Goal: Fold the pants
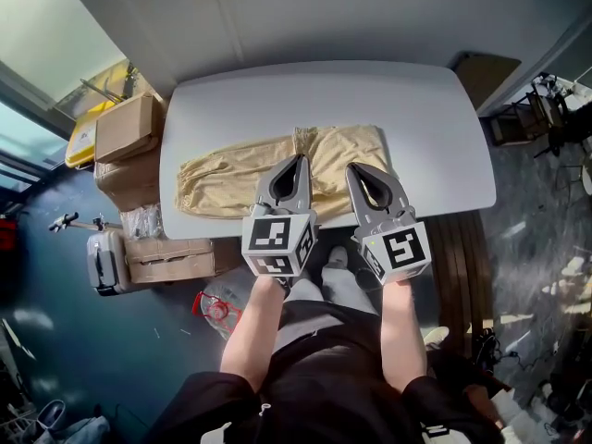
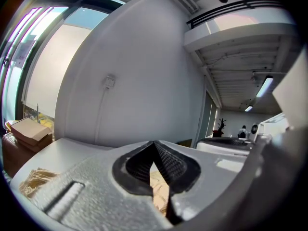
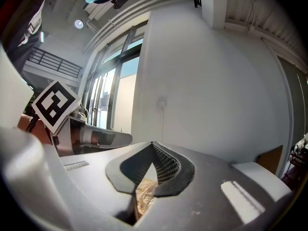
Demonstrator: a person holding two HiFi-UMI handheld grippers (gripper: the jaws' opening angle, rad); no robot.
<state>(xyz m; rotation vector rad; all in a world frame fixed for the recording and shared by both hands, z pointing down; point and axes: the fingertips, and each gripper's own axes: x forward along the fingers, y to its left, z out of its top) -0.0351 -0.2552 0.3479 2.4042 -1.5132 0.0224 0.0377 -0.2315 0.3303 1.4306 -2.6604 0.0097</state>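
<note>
Tan pants (image 1: 231, 181) lie spread along the near half of a white table (image 1: 277, 100), legs toward the left and waist toward the right. My left gripper (image 1: 298, 159) hovers over the middle of the pants, its jaws shut tip to tip. My right gripper (image 1: 352, 168) is beside it over the waist end, also shut. In the left gripper view the closed tips (image 2: 154, 142) meet, and tan fabric (image 2: 159, 186) shows below through the gap behind them. The right gripper view shows its jaws (image 3: 152, 143) the same way, above the cloth (image 3: 144, 194). No fabric is seen clamped.
Cardboard boxes (image 1: 129, 128) and a suitcase (image 1: 104, 259) stand on the floor left of the table, with another box (image 1: 171, 259) near the front left corner. Wooden slats (image 1: 458, 248) lie at the right. A white wall runs behind the table.
</note>
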